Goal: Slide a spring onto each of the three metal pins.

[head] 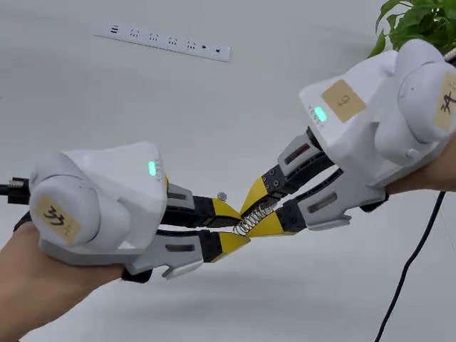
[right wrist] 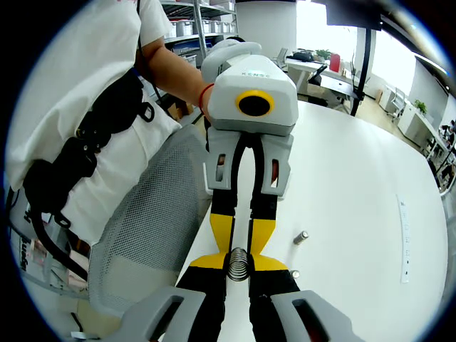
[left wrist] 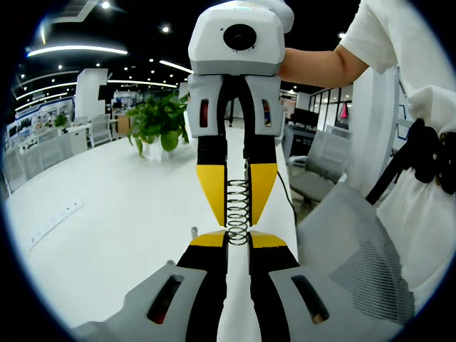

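Observation:
A small metal spring (head: 254,218) is held in the air between the two grippers, above the white table (head: 214,121). My left gripper (head: 241,226) comes in from the left and is shut on one end of the spring (left wrist: 237,210). My right gripper (head: 265,210) reaches in from the right and is shut on the spring (right wrist: 239,262), which shows end-on between its yellow tips. Whether a pin sits inside the coil is hidden. One short metal pin (head: 221,196) stands on the table just behind the tips. Two pins (right wrist: 301,236) (right wrist: 294,273) stand on the table in the right gripper view.
A white power strip (head: 164,41) lies at the table's far side. A potted plant (head: 413,21) stands at the far right corner. A black cable (head: 413,263) trails down on the right. A grey mesh chair (right wrist: 142,228) stands by the table edge next to the person.

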{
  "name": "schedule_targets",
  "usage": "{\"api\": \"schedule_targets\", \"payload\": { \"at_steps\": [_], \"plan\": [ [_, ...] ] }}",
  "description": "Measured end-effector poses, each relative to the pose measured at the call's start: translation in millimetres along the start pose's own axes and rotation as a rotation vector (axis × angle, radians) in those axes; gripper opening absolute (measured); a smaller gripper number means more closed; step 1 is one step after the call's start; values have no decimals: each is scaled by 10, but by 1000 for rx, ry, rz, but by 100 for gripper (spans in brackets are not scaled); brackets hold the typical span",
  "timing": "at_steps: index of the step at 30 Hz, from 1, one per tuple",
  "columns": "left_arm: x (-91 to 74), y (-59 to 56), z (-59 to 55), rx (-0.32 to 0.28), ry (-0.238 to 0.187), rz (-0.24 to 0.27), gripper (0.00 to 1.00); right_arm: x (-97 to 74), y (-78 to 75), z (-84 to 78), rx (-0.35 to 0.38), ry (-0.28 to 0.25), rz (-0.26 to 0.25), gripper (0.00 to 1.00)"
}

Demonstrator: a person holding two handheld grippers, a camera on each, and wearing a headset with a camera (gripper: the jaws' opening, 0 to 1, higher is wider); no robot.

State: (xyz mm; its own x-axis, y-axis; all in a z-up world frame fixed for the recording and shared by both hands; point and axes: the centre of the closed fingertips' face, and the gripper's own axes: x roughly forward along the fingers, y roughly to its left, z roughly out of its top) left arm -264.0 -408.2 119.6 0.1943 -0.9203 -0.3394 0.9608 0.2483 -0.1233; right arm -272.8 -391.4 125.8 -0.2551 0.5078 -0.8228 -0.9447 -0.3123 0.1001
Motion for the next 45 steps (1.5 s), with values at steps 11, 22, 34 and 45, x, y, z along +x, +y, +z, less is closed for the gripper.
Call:
{"api": "schedule_targets", "payload": {
  "at_steps": [11,22,34,45],
  "plan": [
    [-1,-11,-17,-7,0,-5,7,15,12,2,5,-2,-1,7],
    [-19,2,-3,-8,-6,1,9,8,-2,20,13,-10,-11,7],
    [-102,45,-44,-9,1,26,15,-57,-40,-19,31,-13,-43,7],
    [-277,131,-132,2,21,83,22,-173,-64,-163,63,12,-81,7]
  ]
}}
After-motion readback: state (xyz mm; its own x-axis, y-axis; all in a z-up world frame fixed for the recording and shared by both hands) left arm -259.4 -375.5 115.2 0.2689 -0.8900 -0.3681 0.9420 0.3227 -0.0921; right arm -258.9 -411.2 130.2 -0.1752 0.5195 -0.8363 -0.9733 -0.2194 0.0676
